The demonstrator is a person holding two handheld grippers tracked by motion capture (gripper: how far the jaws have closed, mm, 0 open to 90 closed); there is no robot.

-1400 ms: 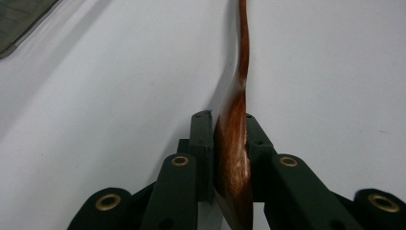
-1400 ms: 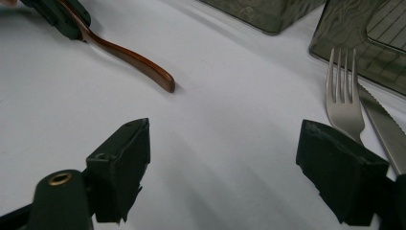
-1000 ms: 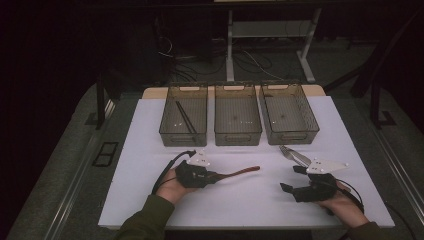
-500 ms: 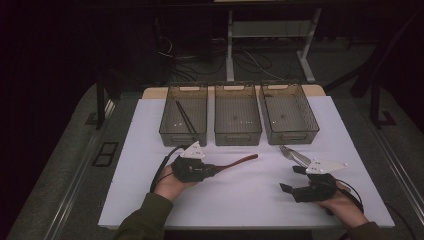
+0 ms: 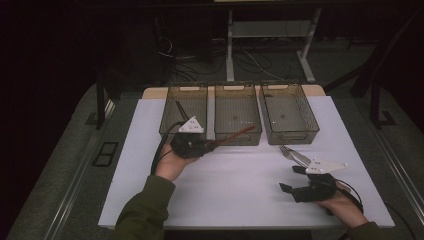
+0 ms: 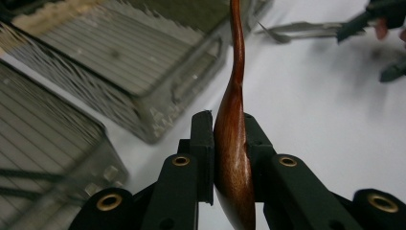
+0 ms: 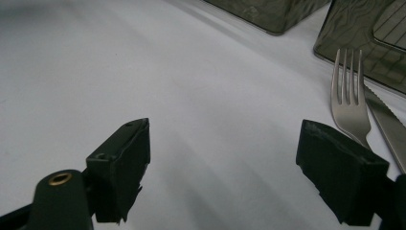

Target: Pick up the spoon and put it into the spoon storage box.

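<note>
My left tongs (image 5: 212,145) clamp a wooden spoon (image 6: 233,143) by its bowl, handle pointing up-right toward the middle bin (image 5: 238,116); its tip is cut off in the left gripper view. Right tongs (image 7: 225,167) gape empty beside a fork (image 7: 349,103).

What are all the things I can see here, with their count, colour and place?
bins: three, smoky see-through, in a row at the far side of the sheet; the left one holds a dark stick-like utensil
spoon: one, red-brown wood, clamped in the left gripper, handle pointing toward the middle bin
fork: one, silver, on the sheet ahead of the right gripper, near the right bin
knife: one, silver, lying right beside the fork
sheet: one, white, covering the table
left gripper: one, black, shut on the spoon, in front of the left bin
right gripper: one, black, jaws wide open, low at the near right
hands: two, with olive sleeves, coming in from the near edge
</note>
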